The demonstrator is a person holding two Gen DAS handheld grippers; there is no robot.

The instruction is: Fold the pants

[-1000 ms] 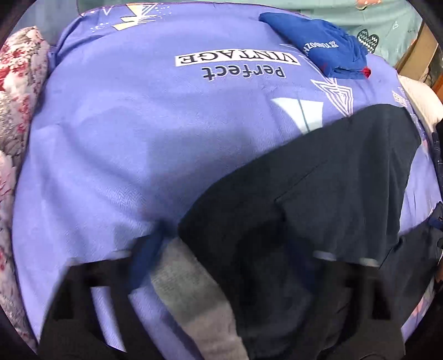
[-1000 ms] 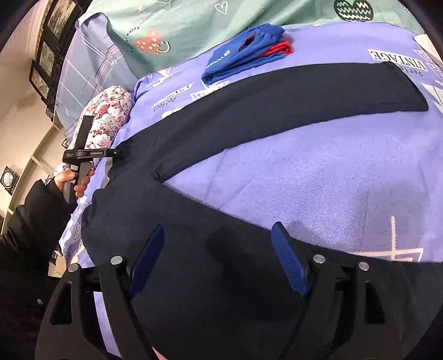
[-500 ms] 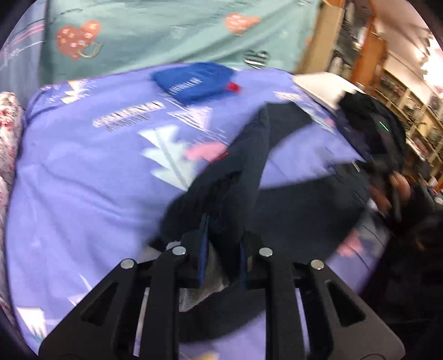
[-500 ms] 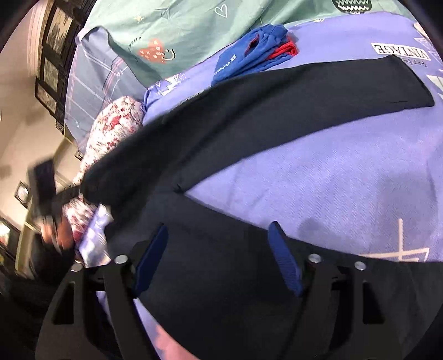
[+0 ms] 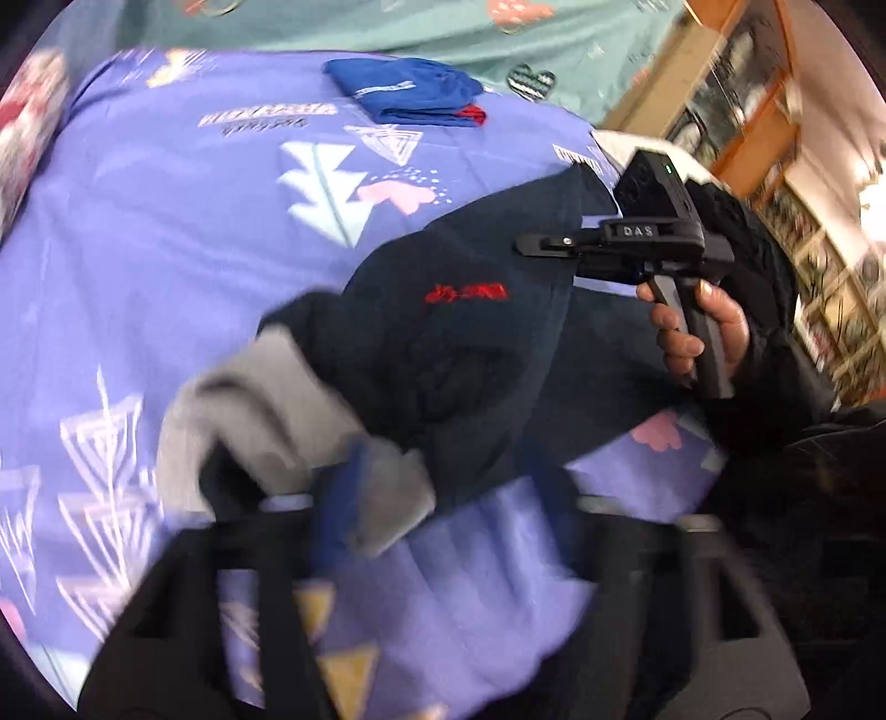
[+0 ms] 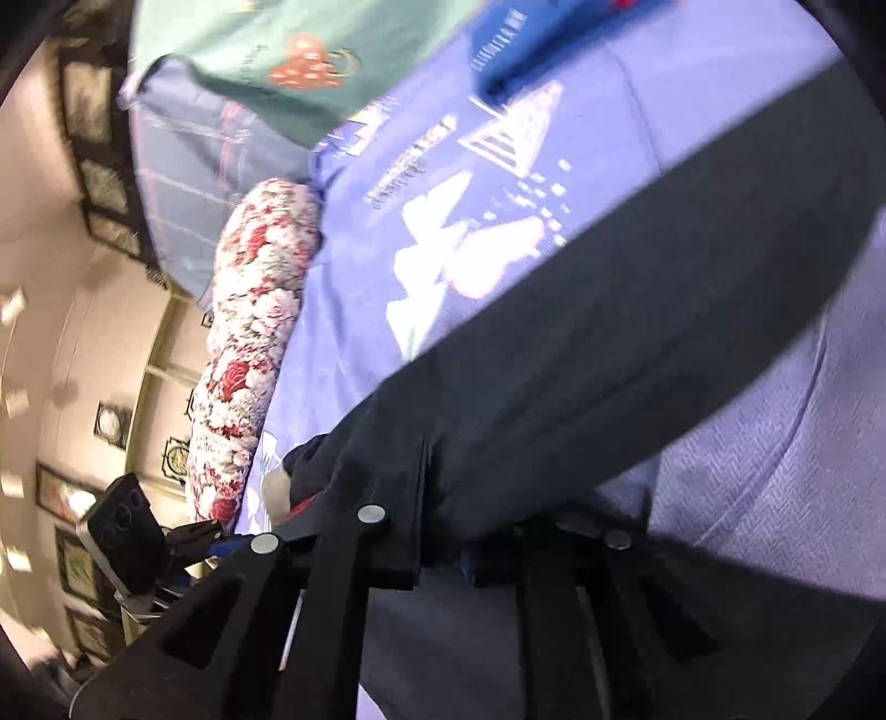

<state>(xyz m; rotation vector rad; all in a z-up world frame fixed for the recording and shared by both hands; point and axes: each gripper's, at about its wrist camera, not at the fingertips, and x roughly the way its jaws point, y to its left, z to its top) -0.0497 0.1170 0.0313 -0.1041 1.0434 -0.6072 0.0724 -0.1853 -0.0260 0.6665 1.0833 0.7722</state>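
Dark navy pants [image 5: 470,343] with red embroidery lie bunched on the purple bedspread [image 5: 166,249], their grey inner waistband [image 5: 266,399] turned out. My left gripper [image 5: 443,515] hovers over that waistband with its jaws opening wide; the grey cloth lies loose beside the left blue pad [image 5: 332,526]. In the right wrist view, one pants leg [image 6: 609,360] stretches away across the bed. My right gripper [image 6: 448,515] is closing, its fingers pinched on the dark fabric. The right gripper [image 5: 531,242] also shows in the left view, in a hand [image 5: 698,332], clamped on the pants' edge.
A folded blue garment [image 5: 404,91] rests at the far end of the bed near a teal blanket [image 6: 249,44]. A floral pillow [image 6: 255,343] lines one side. Shelves [image 5: 775,111] stand beyond the other side. The left gripper [image 6: 199,534] shows at the right wrist view's lower left.
The left gripper carried the waistband across the bed, then released it and spread its jaws. The right gripper, open a moment ago, has closed on the pants and tilted.
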